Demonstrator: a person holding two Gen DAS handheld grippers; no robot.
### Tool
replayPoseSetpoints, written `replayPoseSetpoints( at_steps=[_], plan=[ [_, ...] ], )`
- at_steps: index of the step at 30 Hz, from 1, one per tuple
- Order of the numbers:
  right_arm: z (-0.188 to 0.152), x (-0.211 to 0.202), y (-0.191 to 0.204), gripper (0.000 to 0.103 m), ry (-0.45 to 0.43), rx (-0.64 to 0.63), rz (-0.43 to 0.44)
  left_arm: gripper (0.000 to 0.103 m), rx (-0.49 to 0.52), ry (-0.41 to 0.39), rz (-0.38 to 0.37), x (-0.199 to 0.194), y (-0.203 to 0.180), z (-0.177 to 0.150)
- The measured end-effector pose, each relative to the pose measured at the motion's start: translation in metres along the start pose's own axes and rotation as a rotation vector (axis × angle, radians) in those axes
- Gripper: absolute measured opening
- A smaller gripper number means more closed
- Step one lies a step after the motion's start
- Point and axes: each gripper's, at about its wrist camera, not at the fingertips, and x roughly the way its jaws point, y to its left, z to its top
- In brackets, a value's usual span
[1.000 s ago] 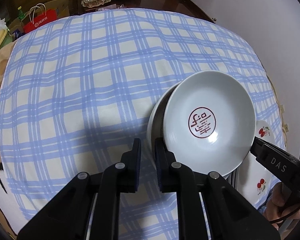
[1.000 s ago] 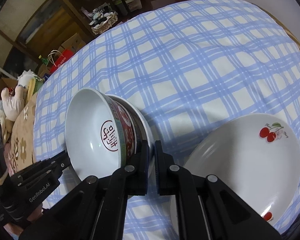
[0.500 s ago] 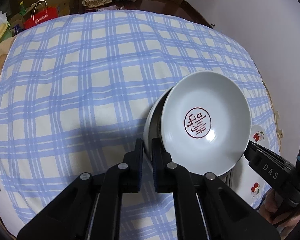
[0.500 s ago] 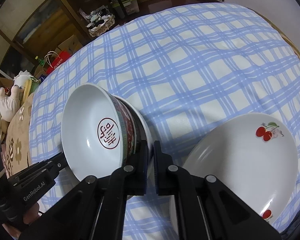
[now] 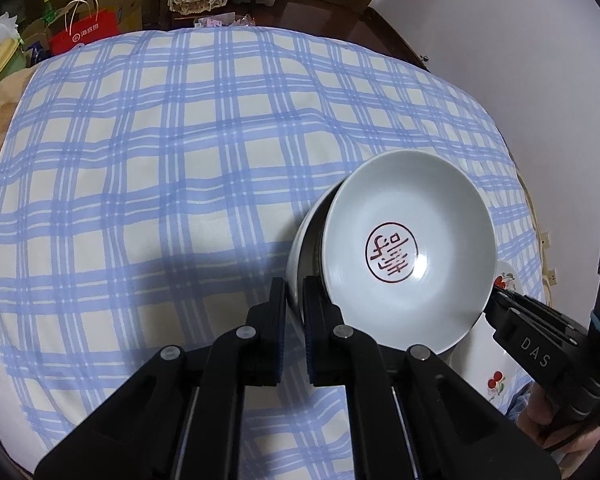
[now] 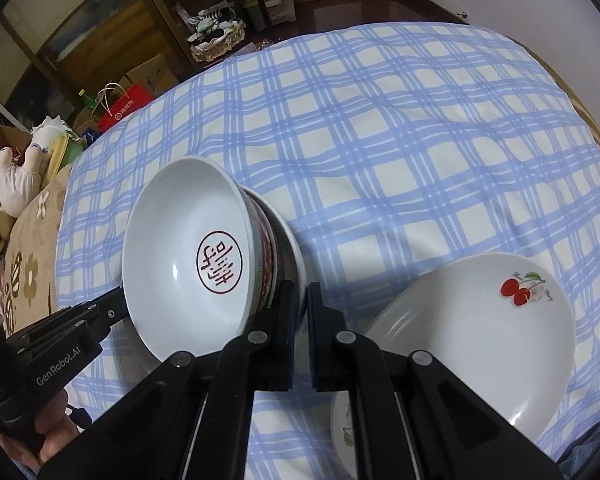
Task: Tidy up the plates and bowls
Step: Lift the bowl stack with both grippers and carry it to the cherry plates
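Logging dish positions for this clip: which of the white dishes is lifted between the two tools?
The bowl with the red round seal inside and red pattern outside, seated on a white plate; both tools clamp that plate's rim. The cherry-printed plates lie on the checked cloth.

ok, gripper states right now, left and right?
Left gripper: closed on the rim of the white plate under the bowl.
Right gripper: closed on the same plate's rim.

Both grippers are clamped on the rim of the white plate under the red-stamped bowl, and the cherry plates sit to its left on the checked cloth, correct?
Not quite. The cherry plates lie to the right of the bowl, as the right wrist view shows. The rest holds: the left gripper and right gripper are both clamped on the white plate on the checked cloth.
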Motion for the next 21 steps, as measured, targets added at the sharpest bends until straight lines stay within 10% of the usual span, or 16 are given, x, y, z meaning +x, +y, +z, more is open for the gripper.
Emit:
replayPoseSetpoints(
  at_steps=[21],
  plan=[
    [-0.008, -0.06, -0.024, 0.007, -0.054, 0.031, -0.003, 0.006, 0.059, -0.014, -0.047, -0.029, -0.045, -0.01]
  ],
)
